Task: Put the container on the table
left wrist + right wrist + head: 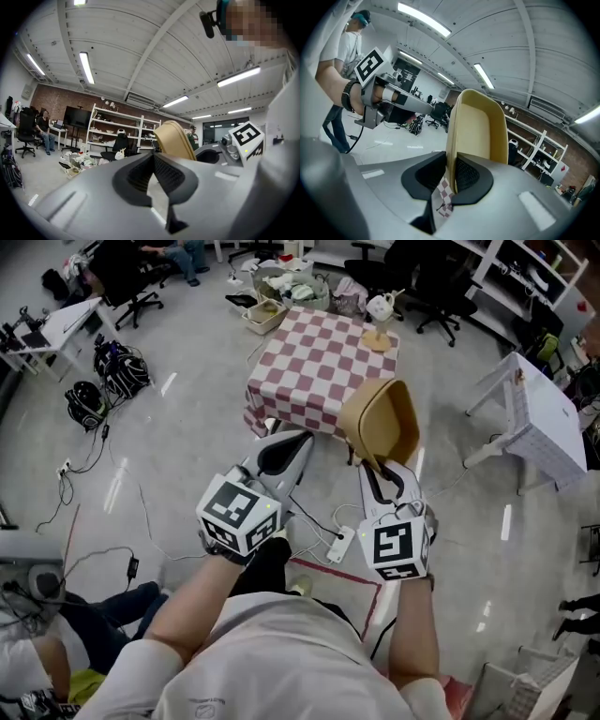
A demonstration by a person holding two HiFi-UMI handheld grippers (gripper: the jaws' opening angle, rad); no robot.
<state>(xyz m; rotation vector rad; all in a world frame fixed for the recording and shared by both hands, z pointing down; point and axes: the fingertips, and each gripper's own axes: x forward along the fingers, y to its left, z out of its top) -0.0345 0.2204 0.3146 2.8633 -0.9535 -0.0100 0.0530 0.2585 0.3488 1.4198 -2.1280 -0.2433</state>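
A tan, tub-shaped container (380,423) hangs tilted in the air over the floor, just short of the table (319,367) with its red-and-white checked cloth. My right gripper (382,468) is shut on the container's rim; in the right gripper view the container's thin wall (480,126) stands pinched between the pads of the right gripper (451,171). My left gripper (284,444) is held beside it, to the left, shut with nothing in it. From the left gripper (152,159) the container (172,138) shows just beyond the jaws, apart from them.
A wooden stand with a white object (378,322) sits at the table's far right corner. Baskets of clutter (291,287) lie behind the table. A white table (544,418) stands at the right. Cables and a power strip (339,545) cross the floor near my feet.
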